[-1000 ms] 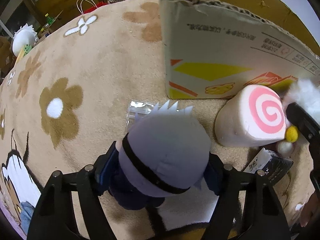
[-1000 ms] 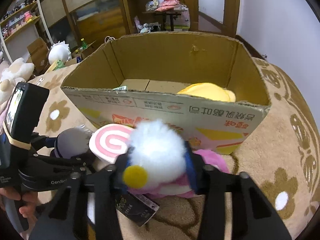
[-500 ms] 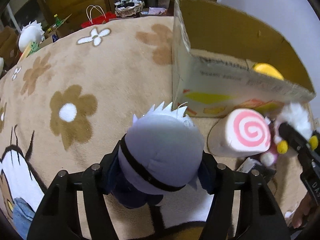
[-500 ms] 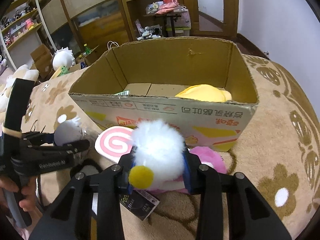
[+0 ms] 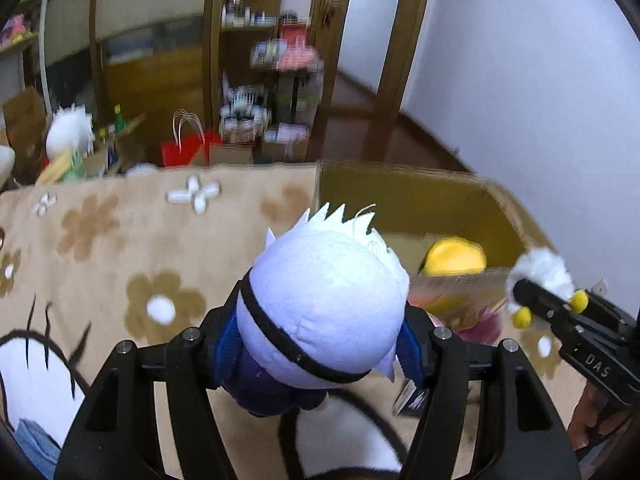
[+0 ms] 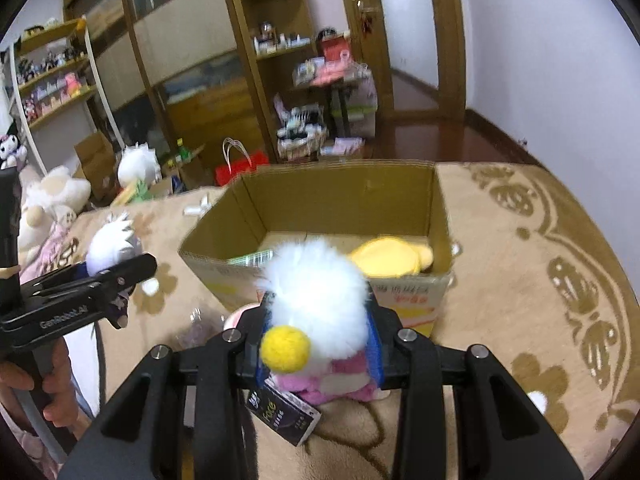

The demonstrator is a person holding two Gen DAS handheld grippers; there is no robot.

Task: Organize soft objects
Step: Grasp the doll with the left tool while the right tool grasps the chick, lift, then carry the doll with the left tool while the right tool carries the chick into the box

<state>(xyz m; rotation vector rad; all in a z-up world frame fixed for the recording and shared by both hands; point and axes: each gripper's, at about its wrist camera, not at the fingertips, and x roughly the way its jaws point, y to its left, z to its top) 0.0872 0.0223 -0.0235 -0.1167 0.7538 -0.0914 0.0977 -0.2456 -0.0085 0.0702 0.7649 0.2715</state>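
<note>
The left hand-held gripper is closed on a round-headed plush doll with spiky white hair, a black band across the head and a dark blue body; its jaws have just been narrowing and the blue pads press the doll's sides, holding it clear above the beige carpet with brown flower patterns. The right hand-held gripper is clamped tight on a fluffy white plush toy with a yellow pompom and a pink body, from which a dark cardboard tag hangs down. Both toys sit in the air in front of an open brown cardboard box with printed sides, which stands on the carpet. Inside the box, toward its right side, lies a yellow plush toy. In the right wrist view, the edge of a pink-and-white object peeks out beside the box's near wall, just left of the gripper; what it is cannot be told. A person's hand grips the left tool's handle at the left edge.
</note>
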